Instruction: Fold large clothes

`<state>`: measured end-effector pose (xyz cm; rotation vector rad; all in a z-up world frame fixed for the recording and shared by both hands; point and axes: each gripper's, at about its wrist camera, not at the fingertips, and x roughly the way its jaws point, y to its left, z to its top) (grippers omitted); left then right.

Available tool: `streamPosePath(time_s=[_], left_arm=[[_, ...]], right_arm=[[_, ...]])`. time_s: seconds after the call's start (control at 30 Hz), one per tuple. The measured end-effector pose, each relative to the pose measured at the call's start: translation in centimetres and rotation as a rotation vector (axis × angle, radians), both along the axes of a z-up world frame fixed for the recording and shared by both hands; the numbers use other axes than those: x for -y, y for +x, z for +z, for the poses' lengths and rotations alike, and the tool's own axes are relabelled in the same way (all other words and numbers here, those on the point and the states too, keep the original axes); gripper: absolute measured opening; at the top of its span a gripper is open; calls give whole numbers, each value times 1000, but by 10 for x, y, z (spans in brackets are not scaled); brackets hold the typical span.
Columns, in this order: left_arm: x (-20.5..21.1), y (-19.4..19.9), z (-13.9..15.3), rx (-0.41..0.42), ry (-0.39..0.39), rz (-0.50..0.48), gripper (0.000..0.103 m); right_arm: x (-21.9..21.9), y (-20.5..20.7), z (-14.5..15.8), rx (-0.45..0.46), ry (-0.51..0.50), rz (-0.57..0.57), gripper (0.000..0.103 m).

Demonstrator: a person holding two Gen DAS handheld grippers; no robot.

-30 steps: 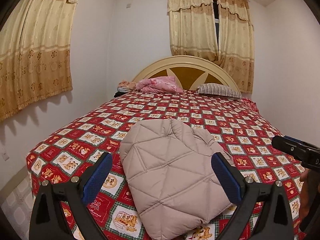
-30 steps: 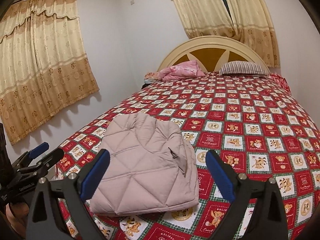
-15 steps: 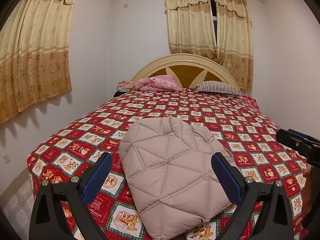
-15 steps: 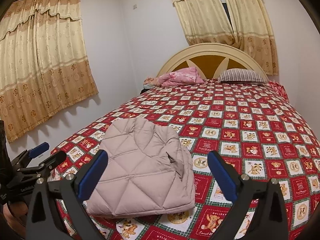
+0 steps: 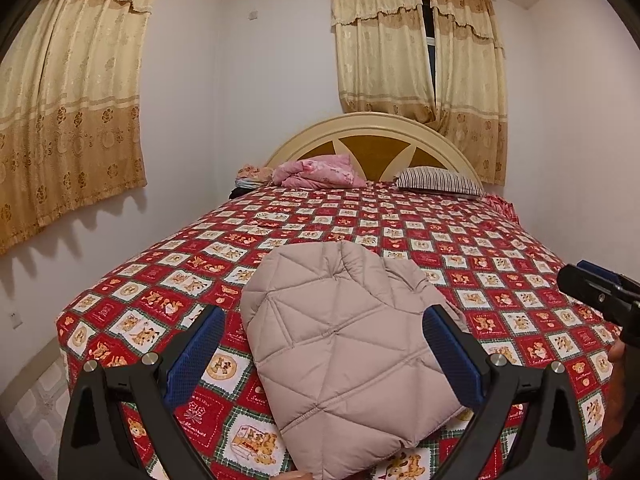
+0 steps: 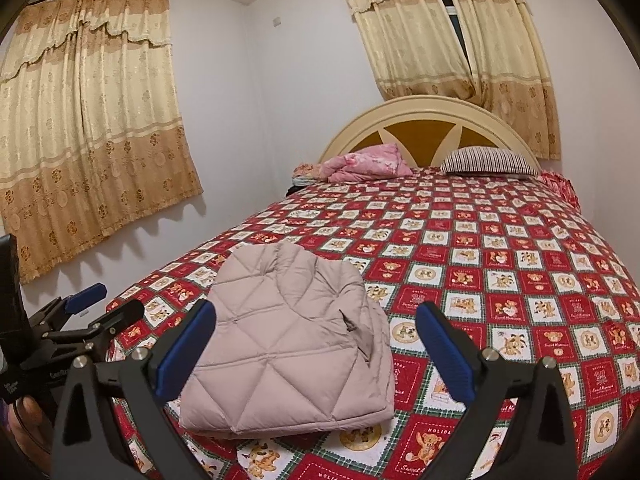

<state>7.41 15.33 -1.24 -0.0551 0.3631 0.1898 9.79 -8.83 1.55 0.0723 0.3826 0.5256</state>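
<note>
Hovering level: left tool (image 5: pixel 324 354), right tool (image 6: pixel 316 348), spread above folded jacket (image 5: pixel 344 344).

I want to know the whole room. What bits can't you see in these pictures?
- Near corner of the folded beige quilted jacket: cut off by the bottom edge, left wrist view.
- Dark pile beside the pink crumpled blanket: too small, both views.
- Window: covered by cream-gold curtains.
- Person: only fingers show at the edges.
</note>
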Motion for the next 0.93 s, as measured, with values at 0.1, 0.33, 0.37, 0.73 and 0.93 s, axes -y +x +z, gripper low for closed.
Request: streamPosePath(time_s=[0.1,0.33,0.37,0.73,0.93], left_arm=[[0,-2,2,19,12,16,100],[-4,-5,6,38,26,42,102],[-6,-5,6,39,25,49,102],[-19,-12,6,87,4,72,102],[-18,-10,6,92,13,65,102]], right_arm=[[-2,-3,2,11,-2,6,102],[-8,-10,3,28,-13,30,103],[-9,-11,3,30,-16,34,103],[-13,-12,-1,21,-24,41,103],[-14,-10,-4,11,-29,43,103]])
